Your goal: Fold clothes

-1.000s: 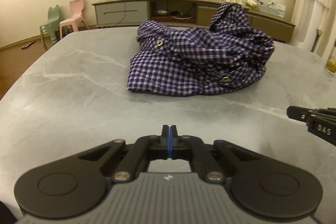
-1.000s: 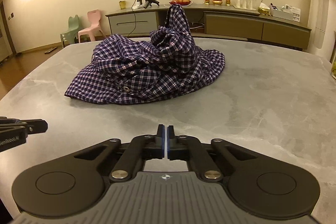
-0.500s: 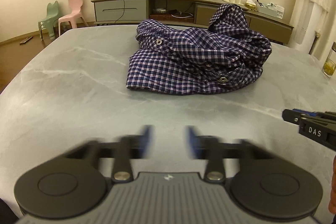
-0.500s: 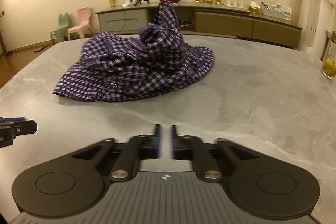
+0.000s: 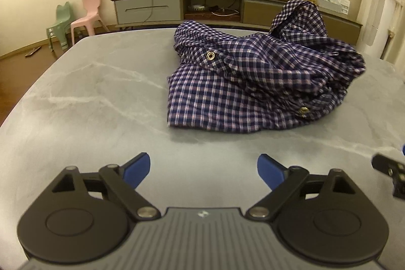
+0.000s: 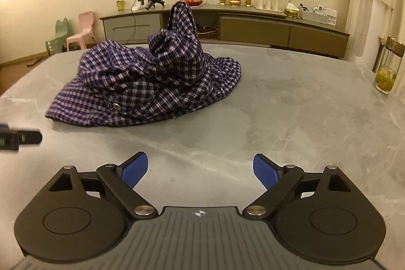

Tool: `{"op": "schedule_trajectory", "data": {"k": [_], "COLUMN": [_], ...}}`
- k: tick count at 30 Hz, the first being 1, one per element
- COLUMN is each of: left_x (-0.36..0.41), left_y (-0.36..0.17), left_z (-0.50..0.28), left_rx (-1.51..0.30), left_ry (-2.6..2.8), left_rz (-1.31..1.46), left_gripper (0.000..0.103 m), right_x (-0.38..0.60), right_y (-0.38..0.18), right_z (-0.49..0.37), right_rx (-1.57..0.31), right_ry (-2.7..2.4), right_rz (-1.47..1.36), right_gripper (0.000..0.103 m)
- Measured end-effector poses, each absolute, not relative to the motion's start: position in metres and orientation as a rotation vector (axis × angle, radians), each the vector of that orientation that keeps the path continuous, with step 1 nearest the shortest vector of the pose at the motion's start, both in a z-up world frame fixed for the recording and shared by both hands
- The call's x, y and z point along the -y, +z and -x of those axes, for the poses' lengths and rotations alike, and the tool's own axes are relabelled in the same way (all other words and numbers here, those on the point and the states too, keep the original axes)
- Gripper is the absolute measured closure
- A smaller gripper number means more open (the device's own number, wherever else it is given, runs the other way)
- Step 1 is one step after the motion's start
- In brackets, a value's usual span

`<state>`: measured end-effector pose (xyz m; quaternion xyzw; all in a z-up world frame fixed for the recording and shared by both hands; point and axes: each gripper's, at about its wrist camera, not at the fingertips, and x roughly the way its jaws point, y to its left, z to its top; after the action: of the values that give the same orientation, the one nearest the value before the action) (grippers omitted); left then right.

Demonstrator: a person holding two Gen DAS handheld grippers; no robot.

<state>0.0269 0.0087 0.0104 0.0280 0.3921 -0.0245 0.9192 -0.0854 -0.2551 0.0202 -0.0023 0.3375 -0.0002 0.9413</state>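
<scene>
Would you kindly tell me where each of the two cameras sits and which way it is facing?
Left wrist view: sits on the left gripper, looking forward over its open blue-padded fingers at the crumpled blue-and-white checked shirt; the right gripper's tip shows at the right edge.
Right wrist view: sits on the right gripper, open too, facing the shirt from further right.
Both share the shirt, the grey marble table and the long sideboard.

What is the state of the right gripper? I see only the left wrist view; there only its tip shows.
Observer: The right gripper has its jaws wide open, nothing between them.
Operator: Is anything on the table right of the shirt?
Observer: Yes, a glass jar stands at the table's right edge, well apart from the shirt.
Operator: How does the shirt's right side lie?
Observer: It spreads low to a rounded hem on the table.
</scene>
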Motion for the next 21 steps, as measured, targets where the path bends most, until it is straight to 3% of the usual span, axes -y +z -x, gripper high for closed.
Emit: {"op": "schedule_trajectory", "data": {"k": [9, 12, 17, 18, 19, 20, 21], "left_x": [-0.035, -0.051, -0.073, -0.077, -0.081, -0.083, -0.085], "left_y": [-0.028, -0.019, -0.002, -0.001, 0.000, 0.002, 0.004], "left_z": [-0.056, -0.057, -0.059, -0.061, -0.062, -0.063, -0.064], "left_rx": [-0.869, -0.850, -0.807, -0.808, -0.808, -0.806, -0.805], "left_ry": [-0.128, -0.144, -0.114, -0.112, -0.109, -0.106, -0.105], "left_rz": [0.054, 0.105, 0.157, 0.172, 0.183, 0.190, 0.197], "left_gripper": [0.005, 0.005, 0.005, 0.005, 0.005, 0.005, 0.005], "right_x": [0.241, 0.228, 0.197, 0.191, 0.185, 0.178, 0.176], "right_y": [0.021, 0.037, 0.046, 0.046, 0.045, 0.044, 0.044], "right_z": [0.066, 0.044, -0.013, -0.024, -0.036, -0.048, -0.055], "right_rx": [-0.699, -0.646, -0.633, -0.643, -0.652, -0.662, -0.679], "right_ry": [-0.027, -0.010, 0.052, 0.065, 0.078, 0.091, 0.089], "right_rz": [0.085, 0.094, 0.083, 0.081, 0.079, 0.077, 0.074], "right_gripper": [0.008, 0.001, 0.001, 0.009, 0.025, 0.058, 0.067]}}
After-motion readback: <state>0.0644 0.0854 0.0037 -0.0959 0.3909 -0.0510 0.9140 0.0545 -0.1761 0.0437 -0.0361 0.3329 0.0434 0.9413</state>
